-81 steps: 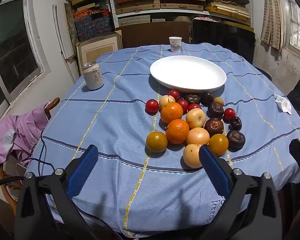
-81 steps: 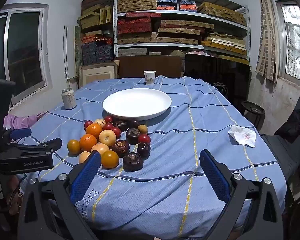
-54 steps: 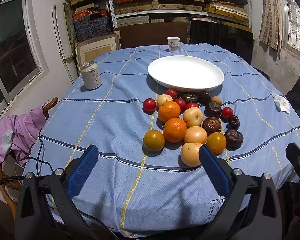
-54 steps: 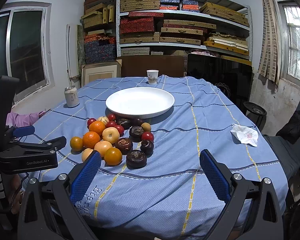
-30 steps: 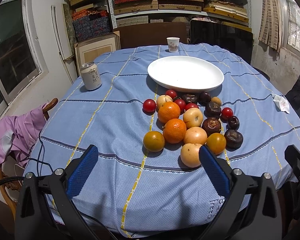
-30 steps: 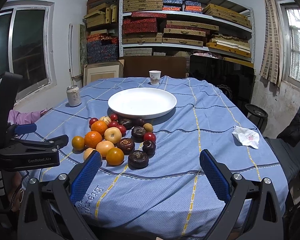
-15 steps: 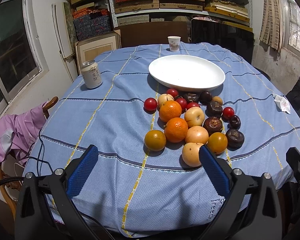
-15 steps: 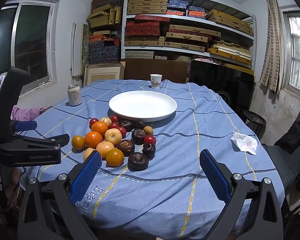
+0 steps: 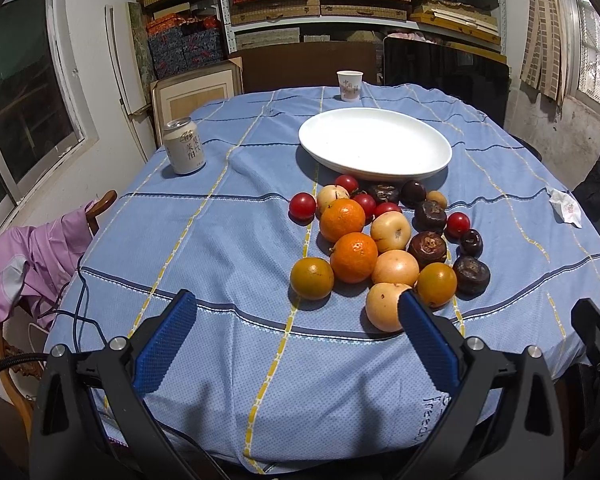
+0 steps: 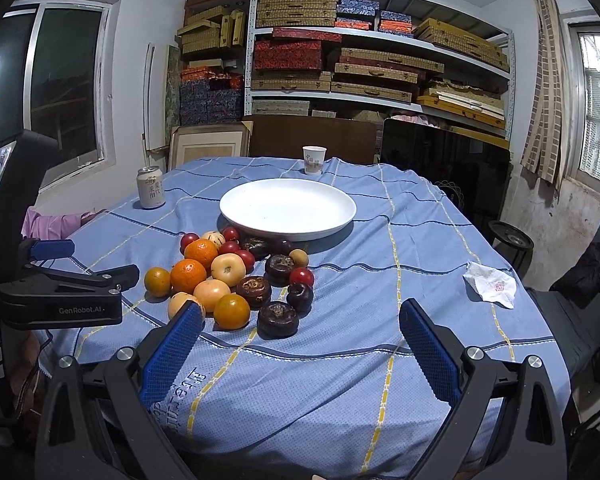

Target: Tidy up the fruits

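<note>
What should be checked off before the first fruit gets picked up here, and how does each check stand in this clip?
1. Left gripper open and holding nothing: ok.
2. Right gripper open and holding nothing: ok.
3. White plate free of fruit, room to receive: ok.
4. Fruit pile on the tablecloth on the near side of the plate, none off the table: ok.
5. Nearest pale fruit free to grasp alone: not ok, it sits against its neighbours.
6. Drink can, paper cup and crumpled tissue apart from the pile: ok.
</note>
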Motion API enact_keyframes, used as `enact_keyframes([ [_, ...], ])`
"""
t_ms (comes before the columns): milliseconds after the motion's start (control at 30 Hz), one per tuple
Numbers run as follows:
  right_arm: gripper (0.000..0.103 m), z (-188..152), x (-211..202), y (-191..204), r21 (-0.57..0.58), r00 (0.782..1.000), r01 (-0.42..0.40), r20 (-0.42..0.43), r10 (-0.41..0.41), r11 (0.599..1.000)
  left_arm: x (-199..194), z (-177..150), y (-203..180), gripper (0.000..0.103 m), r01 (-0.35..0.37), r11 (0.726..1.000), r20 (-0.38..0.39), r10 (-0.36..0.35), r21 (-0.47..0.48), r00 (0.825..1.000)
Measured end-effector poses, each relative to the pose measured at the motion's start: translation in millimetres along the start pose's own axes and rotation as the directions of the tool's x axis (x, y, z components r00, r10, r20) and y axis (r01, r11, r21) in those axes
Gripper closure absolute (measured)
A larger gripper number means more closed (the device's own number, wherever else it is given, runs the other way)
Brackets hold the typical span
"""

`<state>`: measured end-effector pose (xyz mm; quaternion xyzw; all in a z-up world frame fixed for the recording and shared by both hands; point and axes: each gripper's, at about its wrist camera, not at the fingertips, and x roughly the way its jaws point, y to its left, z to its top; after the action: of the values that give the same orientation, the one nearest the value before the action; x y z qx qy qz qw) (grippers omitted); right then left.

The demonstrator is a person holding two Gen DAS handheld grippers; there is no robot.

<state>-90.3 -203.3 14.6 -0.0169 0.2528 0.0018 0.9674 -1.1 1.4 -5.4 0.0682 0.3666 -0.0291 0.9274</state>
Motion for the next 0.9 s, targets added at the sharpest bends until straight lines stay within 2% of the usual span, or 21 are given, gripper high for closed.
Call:
enact_keyframes([
  [633,0.004,-5,5,3,0.001,1.000,-0.018,-0.012,0.018,1.000,2,-4,1,0.004,0.002,1.000,-0.009,-0.002,-0.004,1.000],
  [767,0.004,-5,7,5,-0.001,0.999,-0.038,-0.023,0.038,0.999,8,-4,5,0.004,0.002,1.000,-0.031,-0.002,-0.003,1.000],
  [900,0.004,-6,12,3,0.011,0.998,-0.046,-0.044,0.046,0.999,24,-6,14,0.004,0.045,0.999,-0.075,-0.047,-0.017,0.996],
])
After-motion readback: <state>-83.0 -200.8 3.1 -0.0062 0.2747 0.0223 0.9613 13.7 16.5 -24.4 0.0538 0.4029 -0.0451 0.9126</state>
